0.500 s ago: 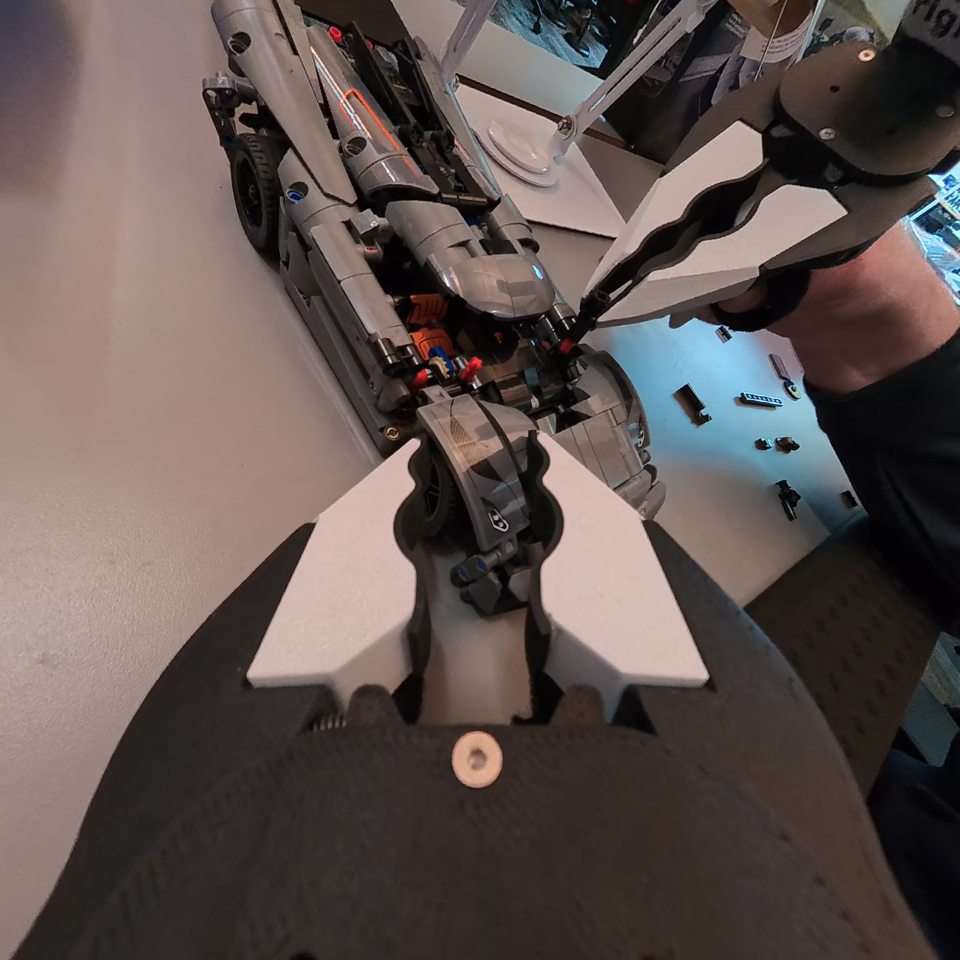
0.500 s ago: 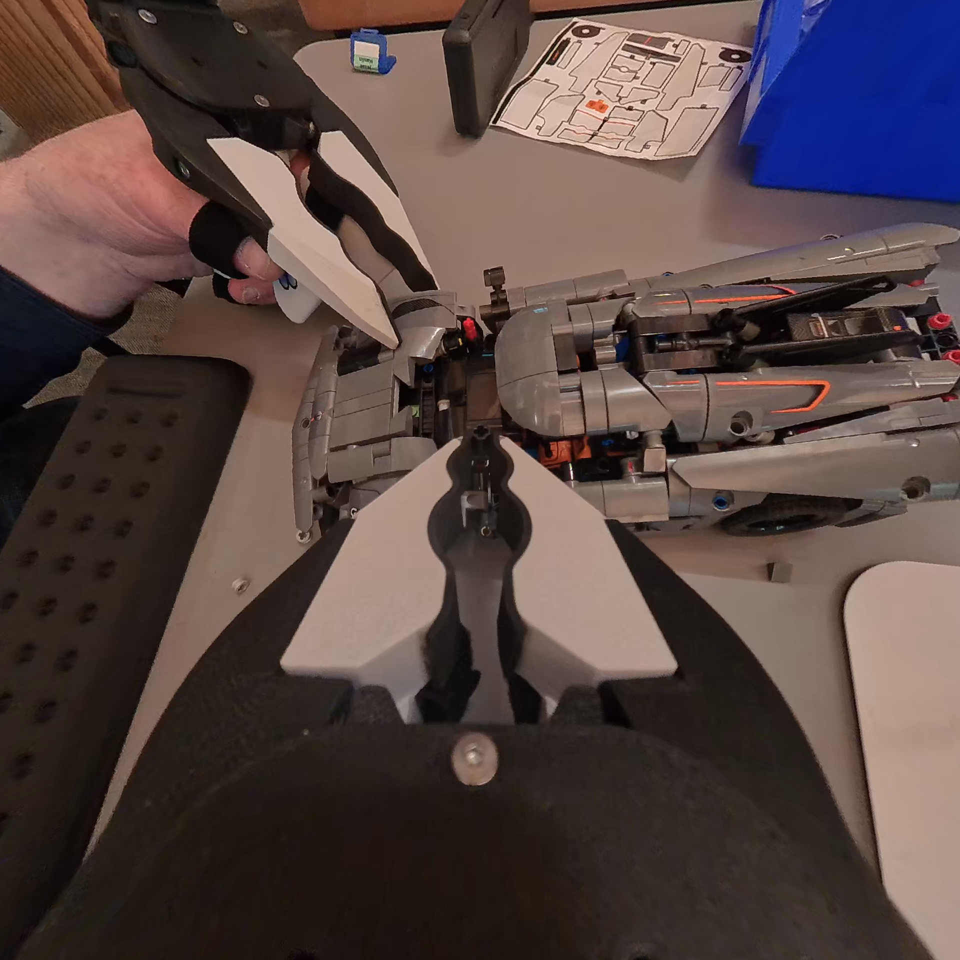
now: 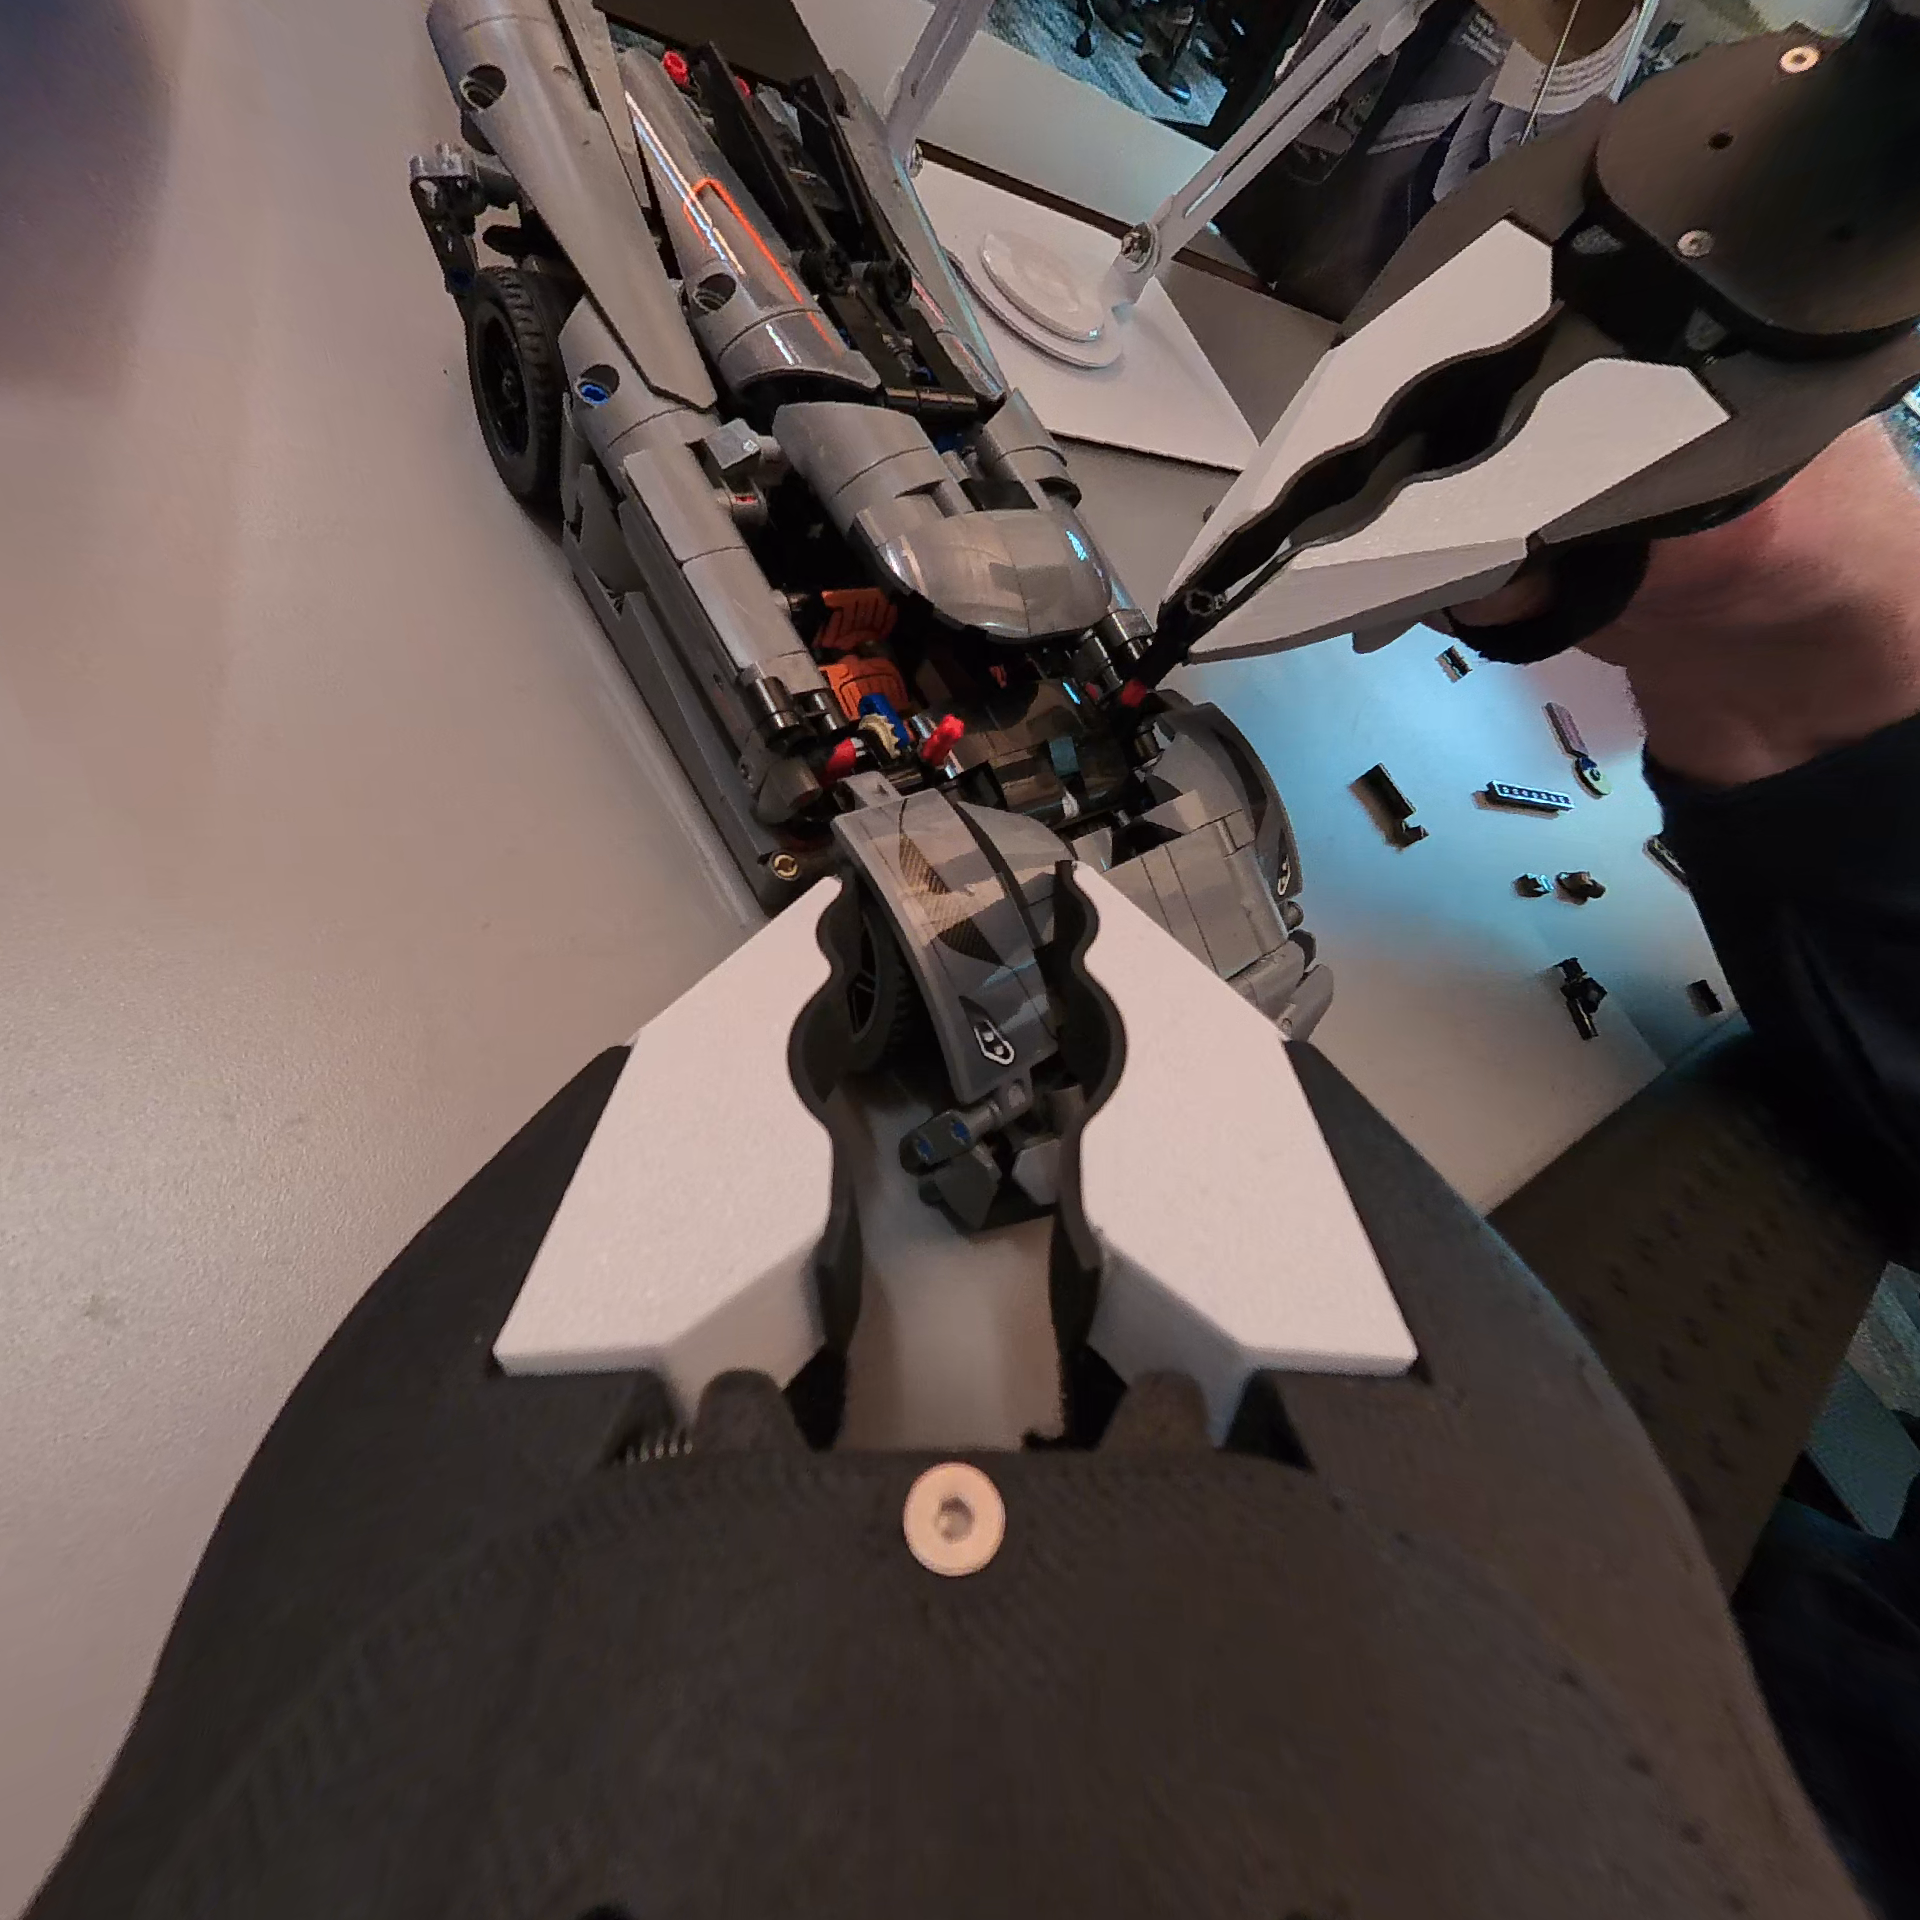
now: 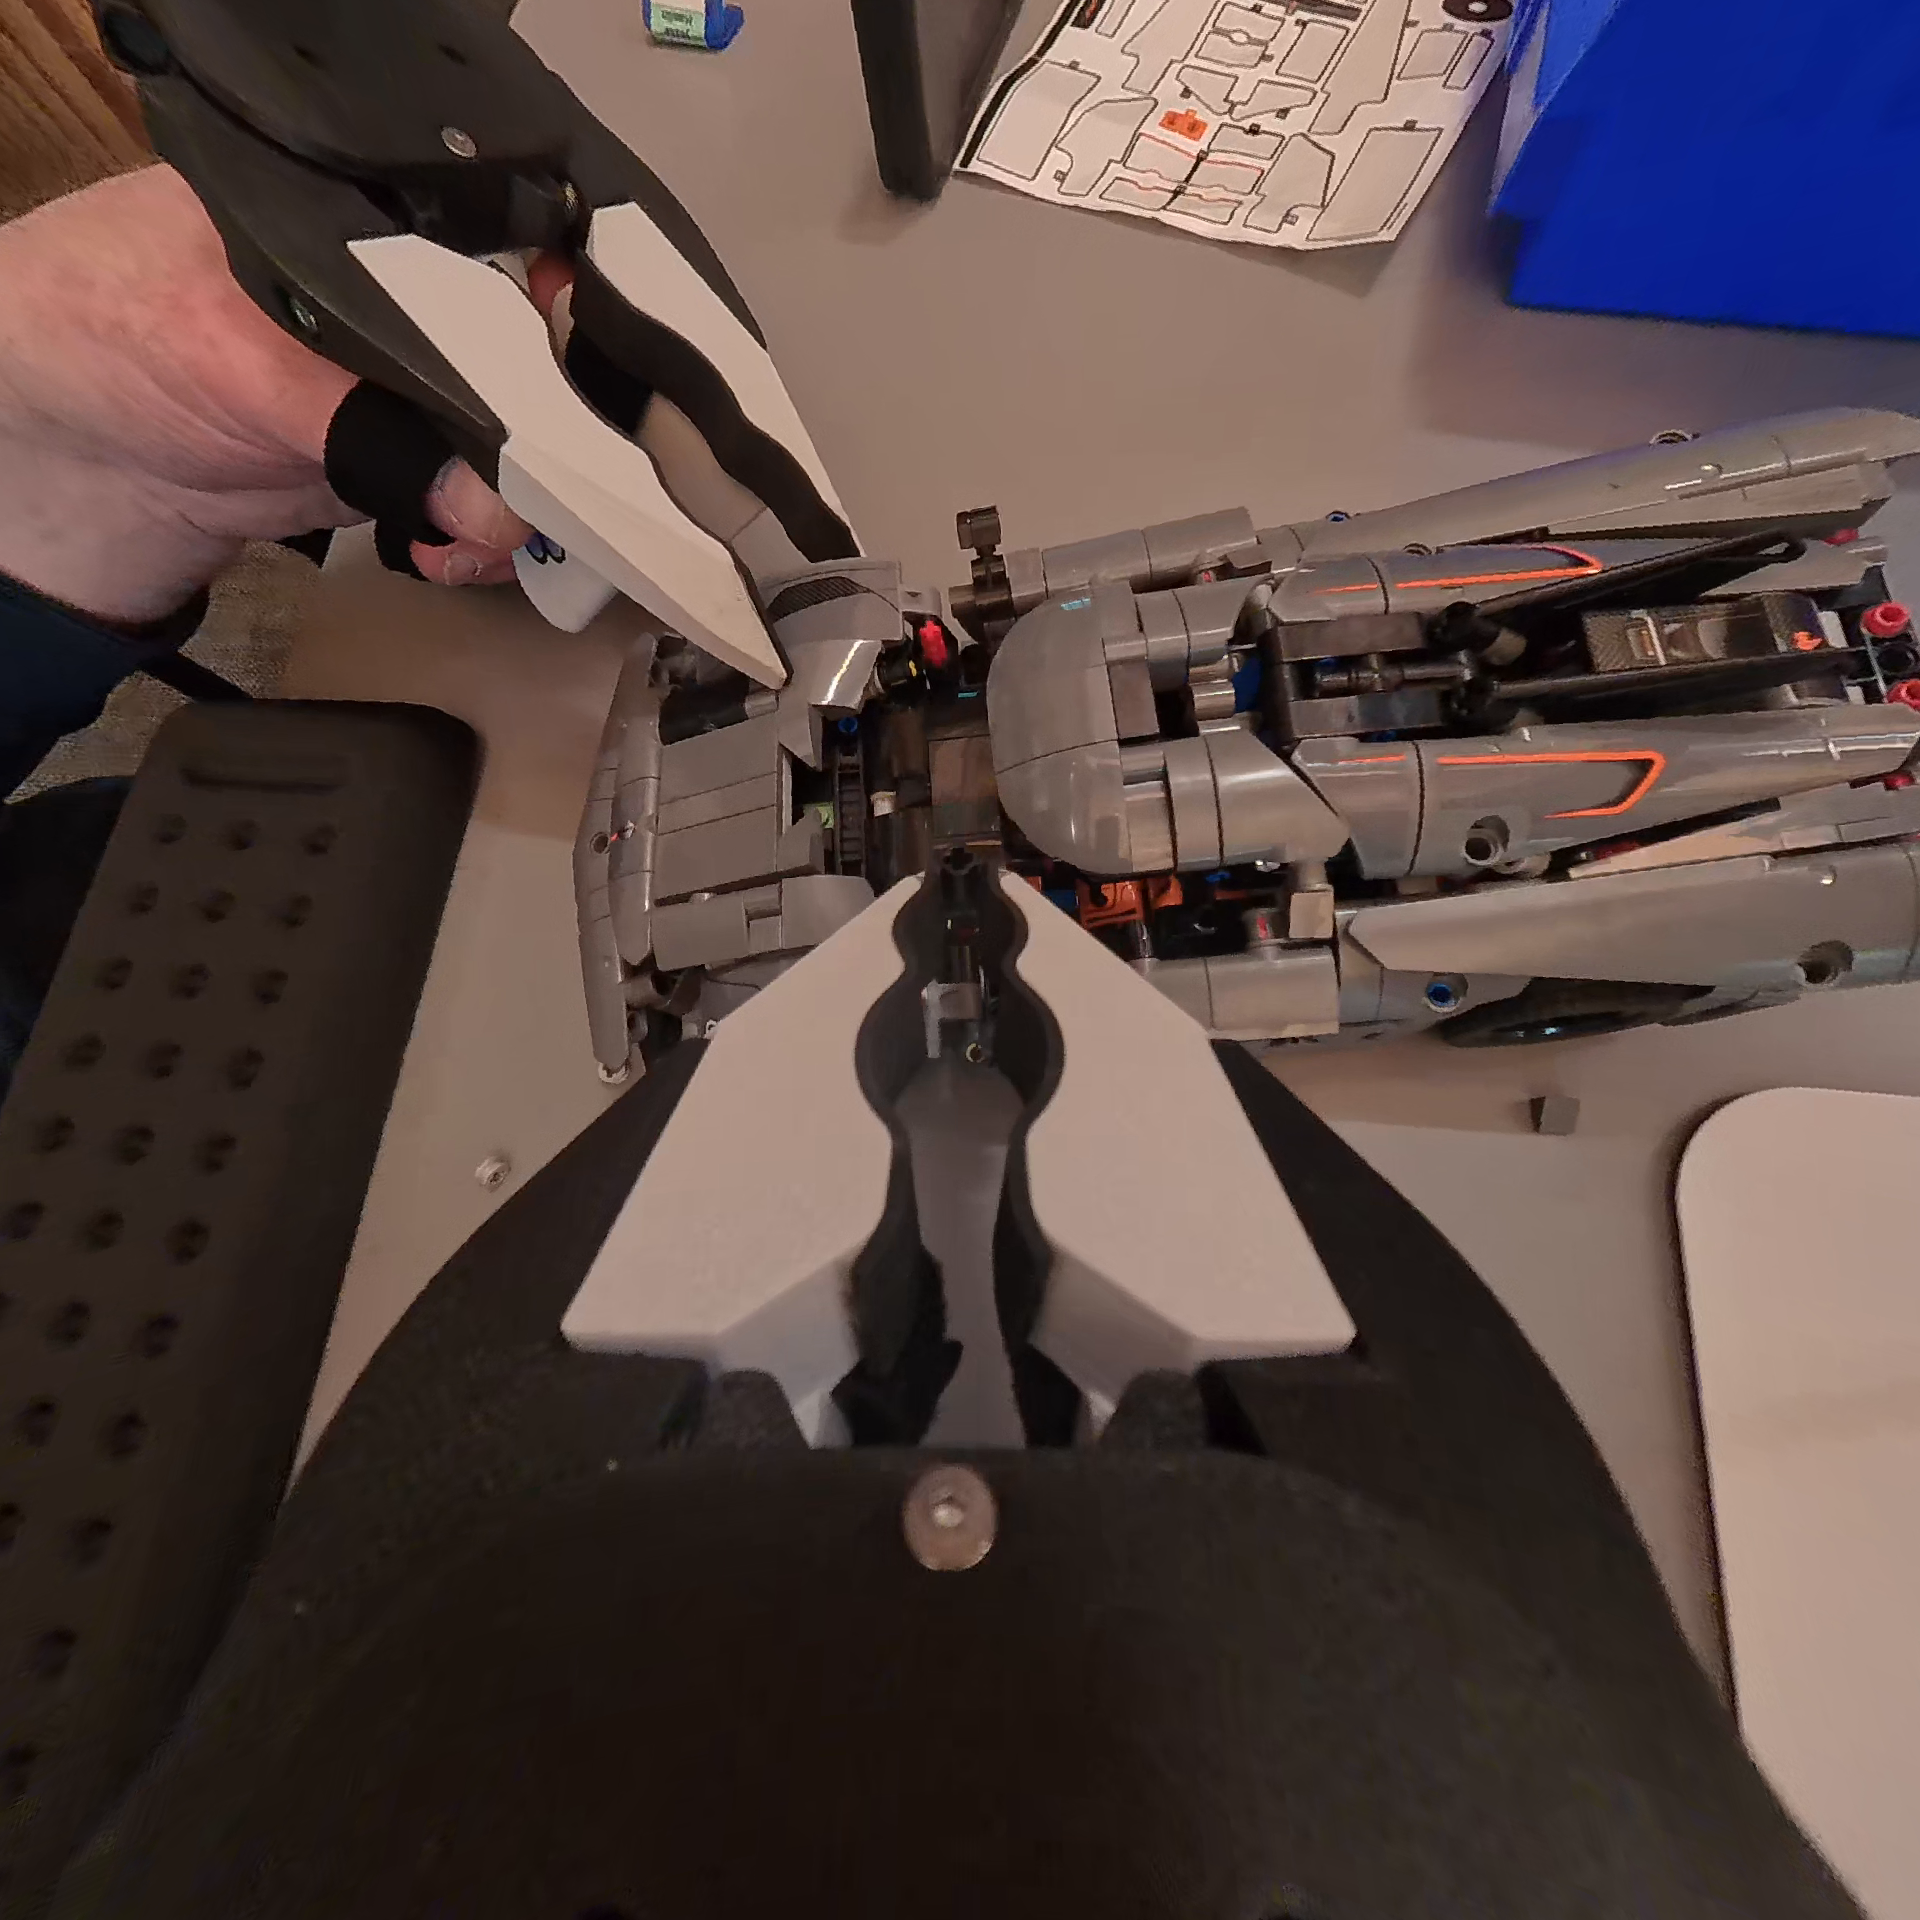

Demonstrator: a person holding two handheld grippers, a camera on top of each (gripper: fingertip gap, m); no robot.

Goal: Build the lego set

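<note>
A grey lego car [image 3: 727,436] with orange stripes lies on the table. It also shows in the right wrist view [image 4: 1351,748]. My left gripper [image 3: 956,883] is shut on the car's front wheel arch [image 3: 956,935] and holds the front end; it also shows in the right wrist view [image 4: 769,644]. My right gripper [image 4: 961,883] is shut on a thin black lego piece [image 4: 958,935]. In the left wrist view the right gripper [image 3: 1190,623] holds this black piece [image 3: 1164,649] with its lower end at the open cockpit, just behind the front section.
Several small loose pieces [image 3: 1527,795] lie on the table right of the car. A white lamp base [image 3: 1049,301] stands behind it. A black perforated mat [image 4: 156,1039], a sticker sheet [image 4: 1226,114], a blue bin [image 4: 1714,156] and a white pad [image 4: 1818,1351] surround the car.
</note>
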